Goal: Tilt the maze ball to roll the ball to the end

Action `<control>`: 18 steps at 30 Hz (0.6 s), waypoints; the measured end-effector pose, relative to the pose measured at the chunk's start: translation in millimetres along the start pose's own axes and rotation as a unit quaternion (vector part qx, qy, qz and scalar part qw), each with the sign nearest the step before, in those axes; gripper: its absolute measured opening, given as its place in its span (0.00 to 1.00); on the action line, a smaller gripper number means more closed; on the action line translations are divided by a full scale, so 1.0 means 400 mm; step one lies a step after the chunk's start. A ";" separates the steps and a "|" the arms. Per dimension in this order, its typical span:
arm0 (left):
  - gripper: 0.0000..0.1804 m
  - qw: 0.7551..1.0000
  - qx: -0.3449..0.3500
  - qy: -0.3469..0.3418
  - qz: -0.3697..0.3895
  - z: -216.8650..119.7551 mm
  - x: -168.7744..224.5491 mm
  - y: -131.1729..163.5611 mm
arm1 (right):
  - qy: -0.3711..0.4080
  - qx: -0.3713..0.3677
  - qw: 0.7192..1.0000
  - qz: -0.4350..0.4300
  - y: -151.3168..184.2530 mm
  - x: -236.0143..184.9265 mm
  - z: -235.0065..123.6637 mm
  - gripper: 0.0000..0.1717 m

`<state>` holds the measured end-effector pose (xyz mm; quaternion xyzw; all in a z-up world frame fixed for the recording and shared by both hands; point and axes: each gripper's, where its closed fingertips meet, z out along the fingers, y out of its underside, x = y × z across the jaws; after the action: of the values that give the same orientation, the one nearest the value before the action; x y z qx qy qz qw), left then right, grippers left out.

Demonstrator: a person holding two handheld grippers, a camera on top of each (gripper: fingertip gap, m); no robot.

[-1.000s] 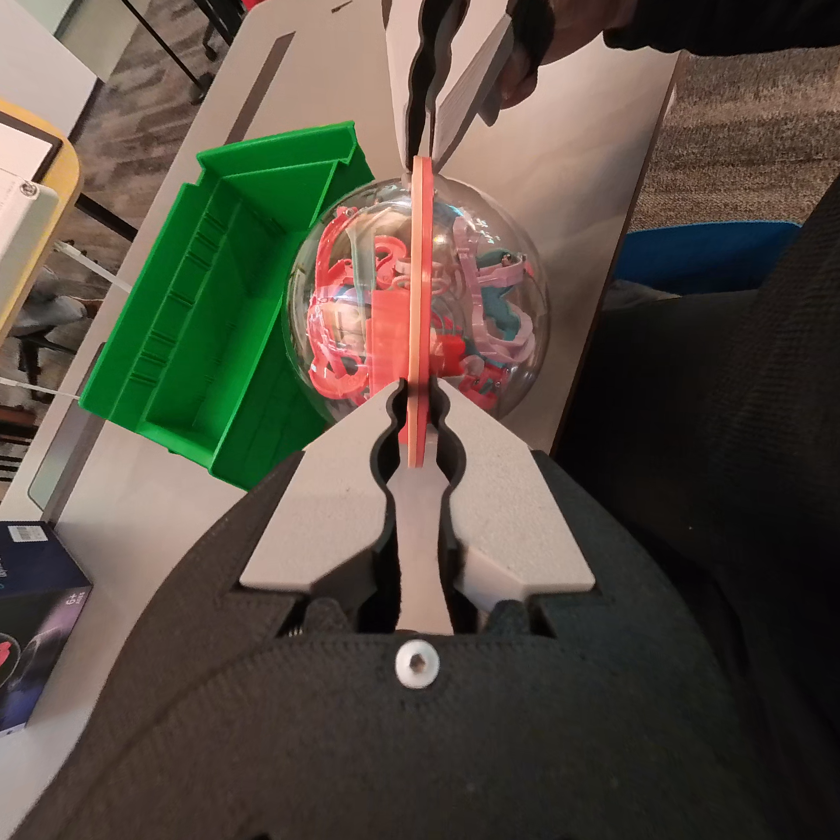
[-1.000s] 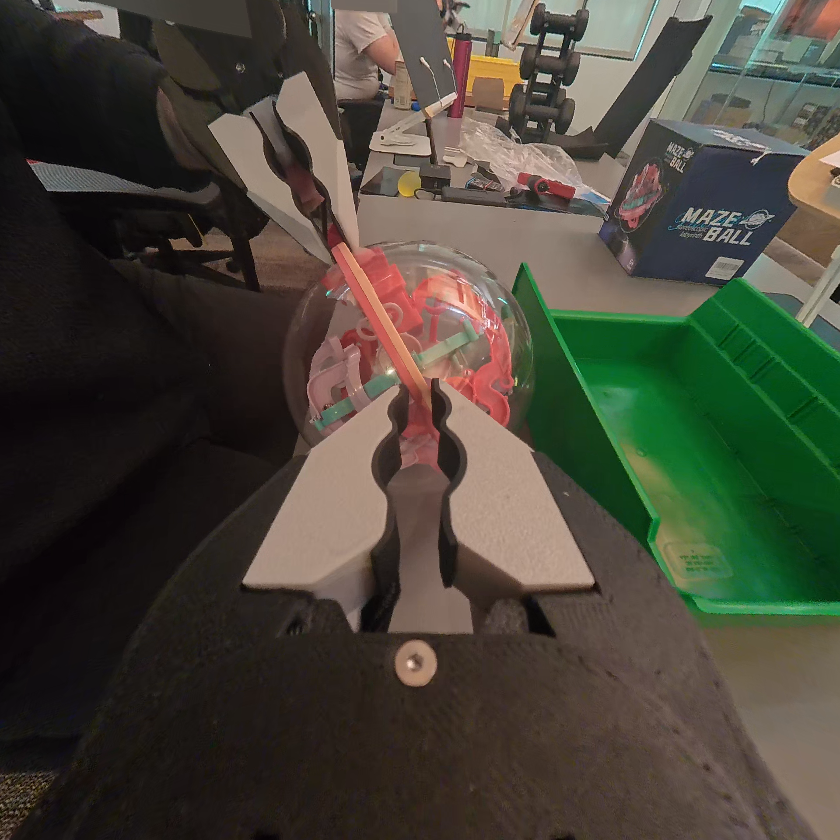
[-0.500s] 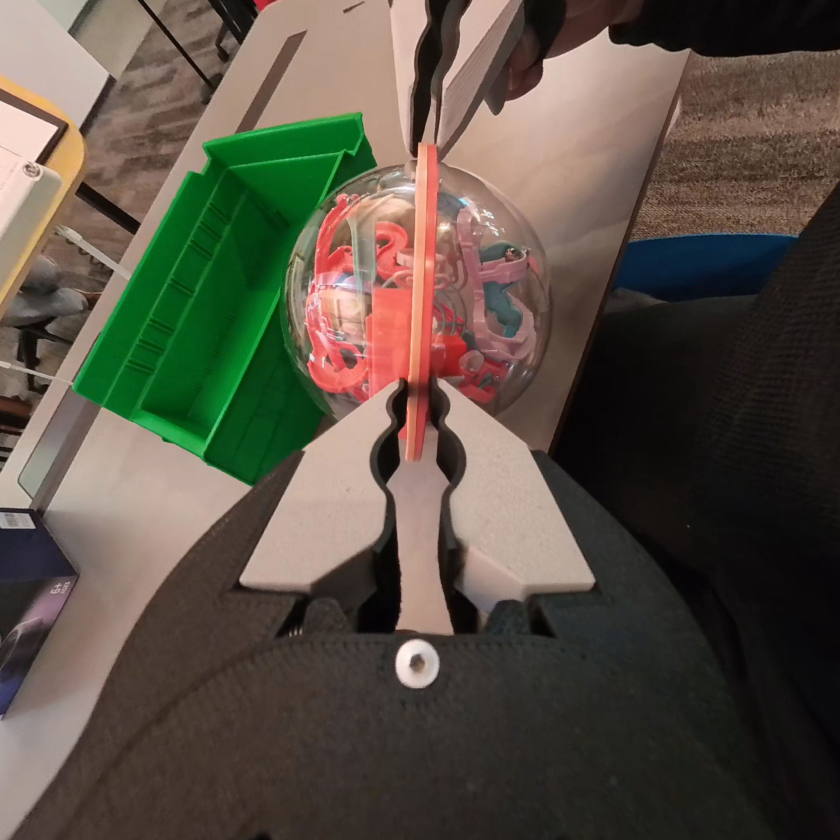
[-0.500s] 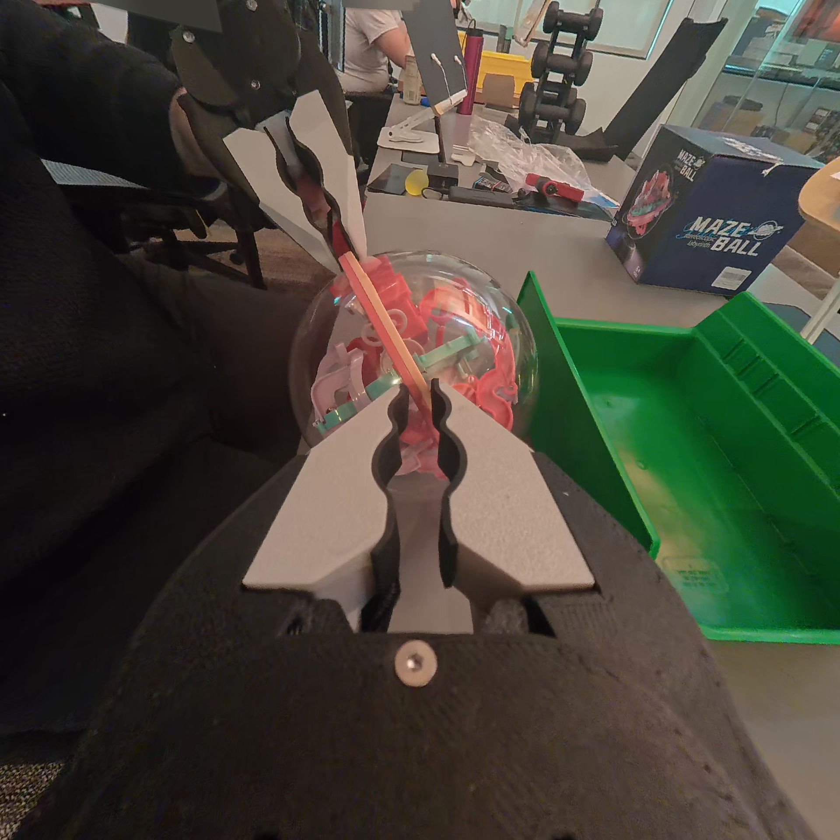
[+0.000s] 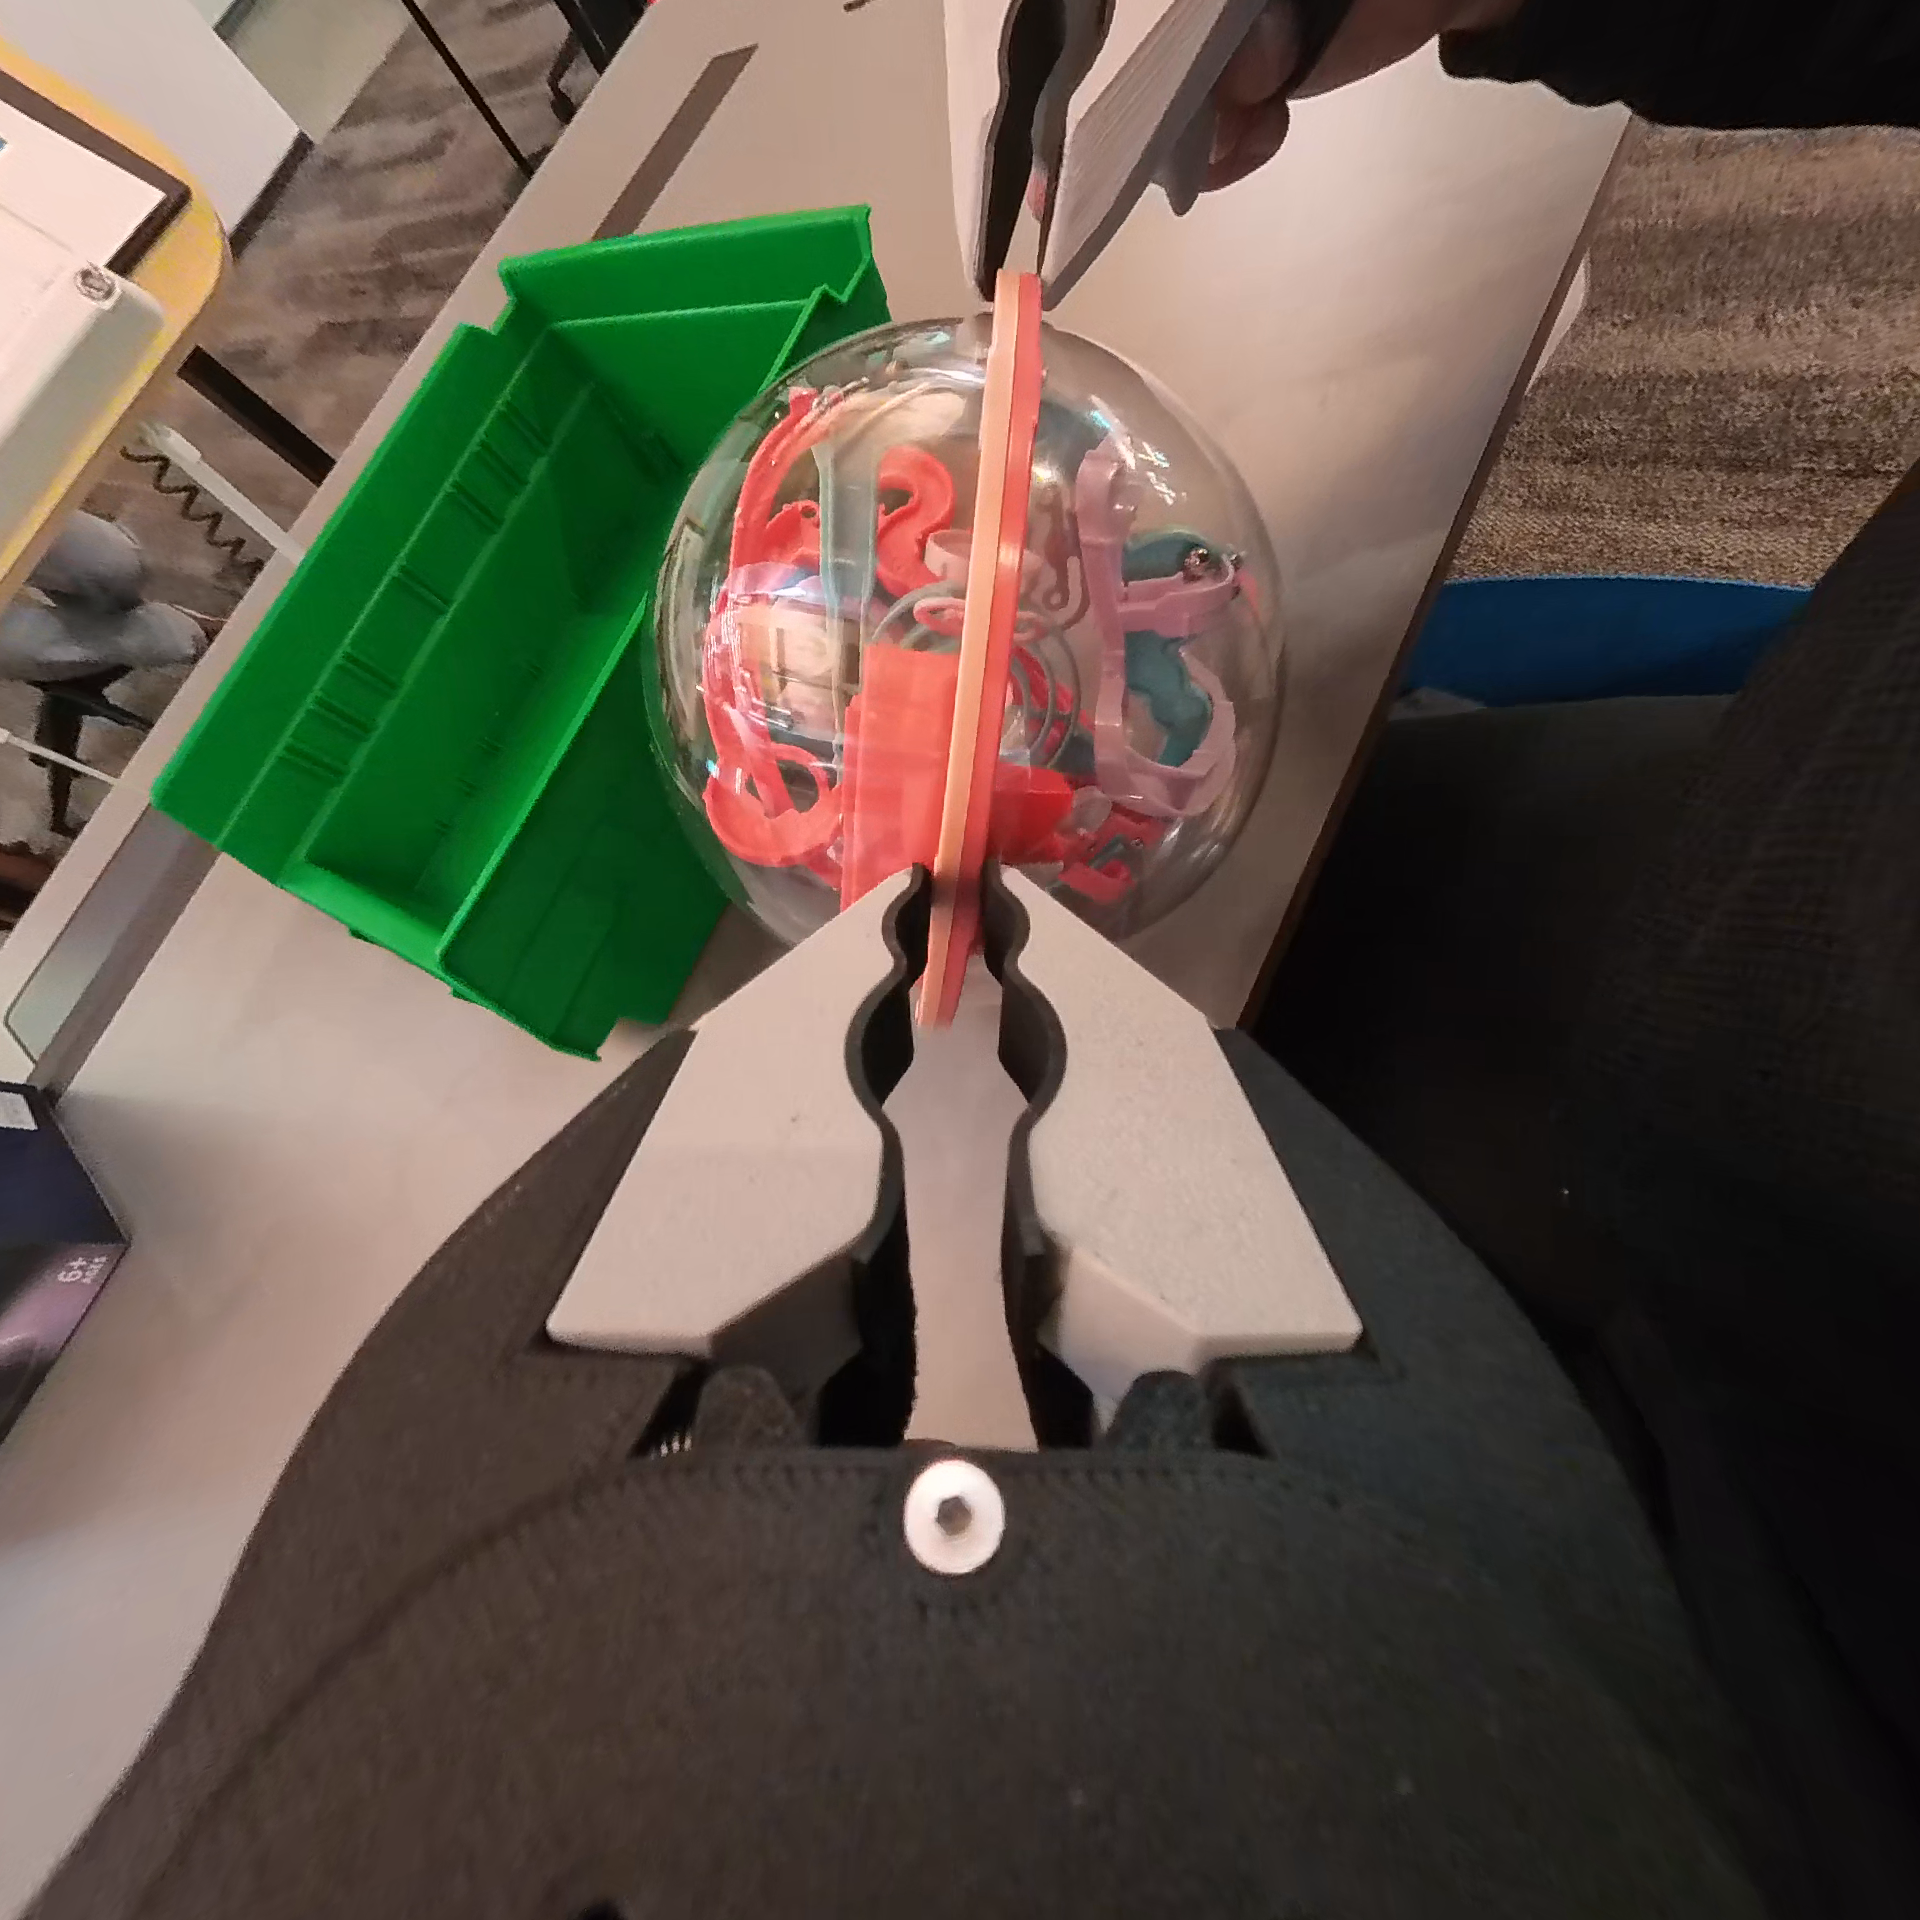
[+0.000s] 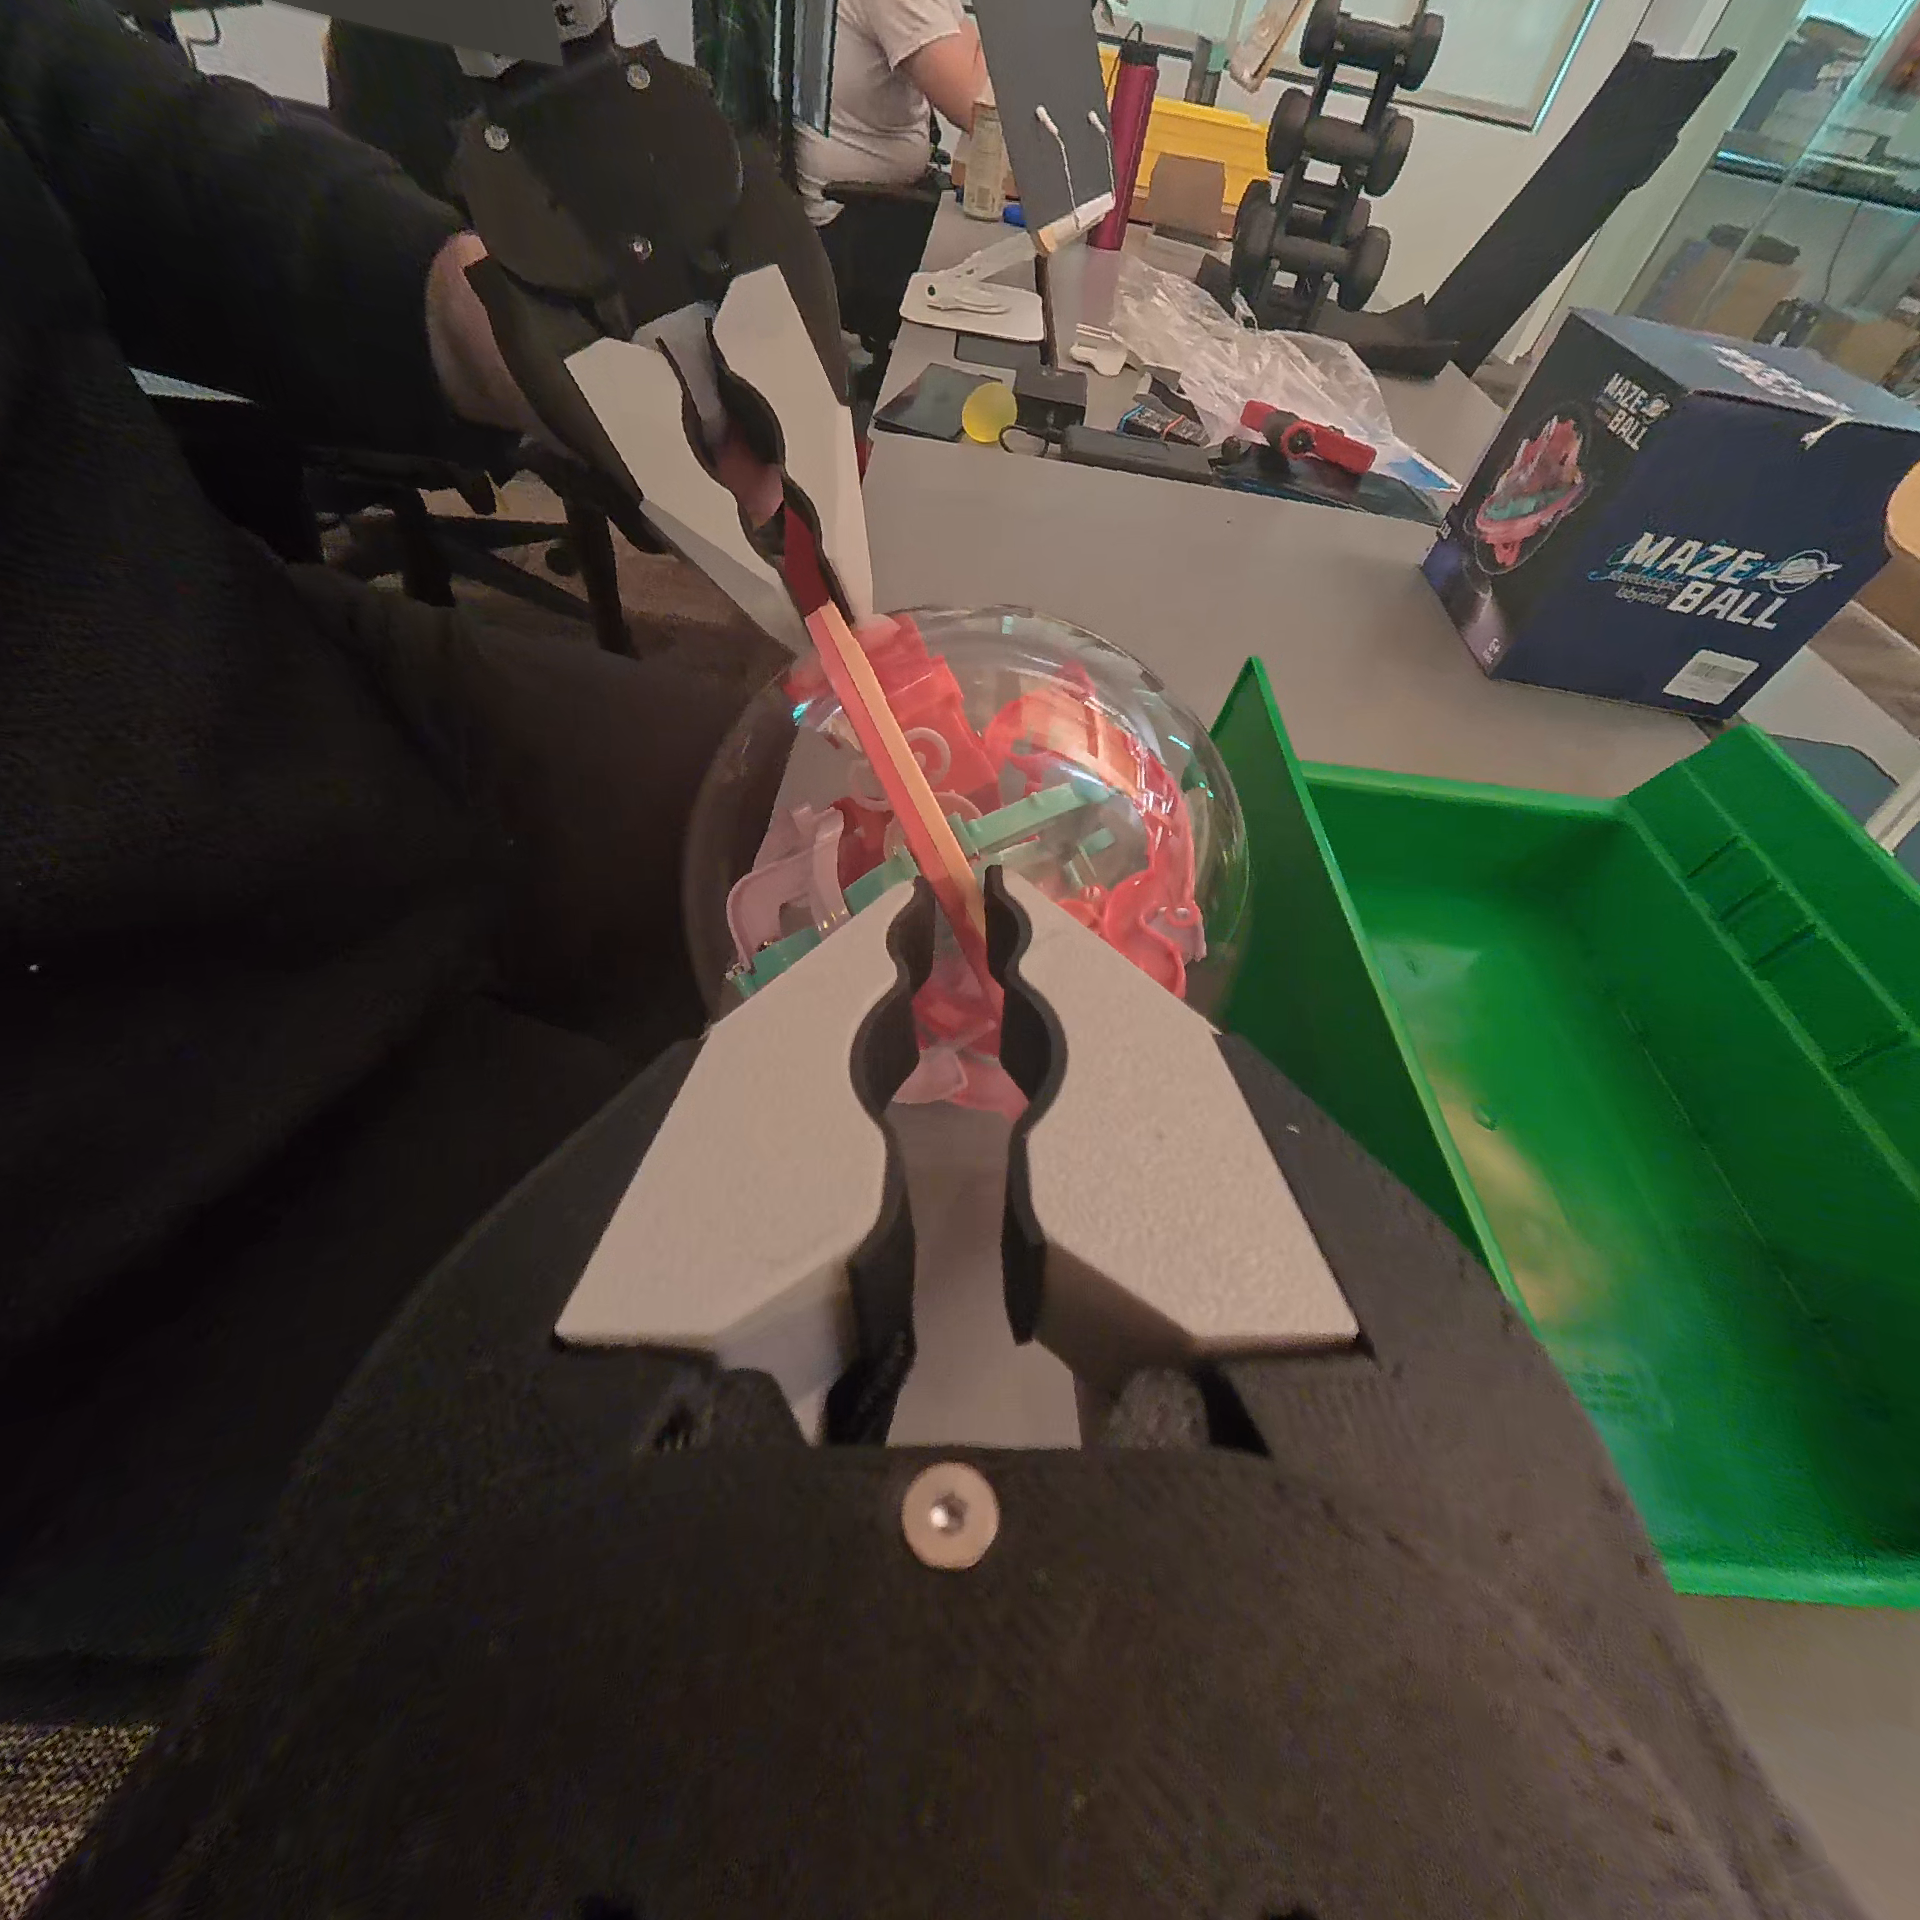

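Both cameras sit just behind their own fingers and look along them at the maze ball (image 5: 961,634), taken close and from opposite sides. The left wrist view looks steeply down on the ball, with the green bin (image 5: 436,665) to the ball's left and the table edge (image 5: 1382,665) to its right. The right wrist view (image 6: 966,831) looks more level, with the bin (image 6: 1558,1039) to the ball's right and desks beyond it. Shared: ball, bin, table (image 5: 312,1195); each view shows the other gripper past the ball.
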<state>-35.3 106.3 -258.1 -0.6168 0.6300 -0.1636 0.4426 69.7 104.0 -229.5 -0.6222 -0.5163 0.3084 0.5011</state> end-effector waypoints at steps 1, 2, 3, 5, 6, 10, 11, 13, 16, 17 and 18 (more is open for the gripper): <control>0.04 1.000 0.000 -0.001 -0.001 -0.001 0.000 0.002 | -0.001 0.000 1.000 -0.001 -0.001 -0.001 0.001 0.05; 0.04 1.000 0.000 -0.001 -0.002 -0.001 0.000 0.004 | -0.001 -0.001 1.000 -0.002 -0.003 -0.002 0.003 0.05; 0.04 1.000 -0.001 -0.002 -0.002 -0.002 0.001 0.005 | -0.002 -0.001 1.000 -0.003 -0.004 -0.002 0.004 0.05; 0.04 1.000 -0.002 -0.004 -0.001 -0.002 0.001 0.008 | -0.003 -0.001 1.000 -0.004 -0.006 -0.005 0.006 0.05; 0.04 1.000 -0.002 -0.004 -0.003 -0.003 0.002 0.010 | -0.004 -0.001 1.000 -0.004 -0.007 -0.006 0.006 0.05; 0.04 1.000 -0.002 -0.007 -0.008 -0.003 0.003 0.016 | -0.007 -0.003 1.000 -0.008 -0.012 -0.011 0.010 0.05; 0.04 1.000 -0.002 -0.008 -0.010 -0.003 0.003 0.018 | -0.008 -0.003 1.000 -0.009 -0.013 -0.012 0.011 0.05; 0.04 1.000 -0.003 -0.010 -0.011 -0.003 0.002 0.021 | -0.010 -0.003 1.000 -0.011 -0.016 -0.014 0.013 0.05; 0.04 1.000 -0.004 -0.012 -0.013 -0.003 0.004 0.024 | -0.012 -0.004 1.000 -0.012 -0.018 -0.015 0.015 0.05; 0.04 1.000 -0.004 -0.013 -0.013 -0.003 0.004 0.026 | -0.012 -0.005 1.000 -0.014 -0.019 -0.016 0.017 0.05; 0.04 1.000 -0.004 -0.014 -0.014 -0.003 0.003 0.027 | -0.012 -0.005 1.000 -0.015 -0.020 -0.016 0.018 0.05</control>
<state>-43.0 106.7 -266.0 -0.6300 0.6157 -0.1588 0.4460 58.7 99.7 -224.9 -0.6131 -0.5330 0.3064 0.4962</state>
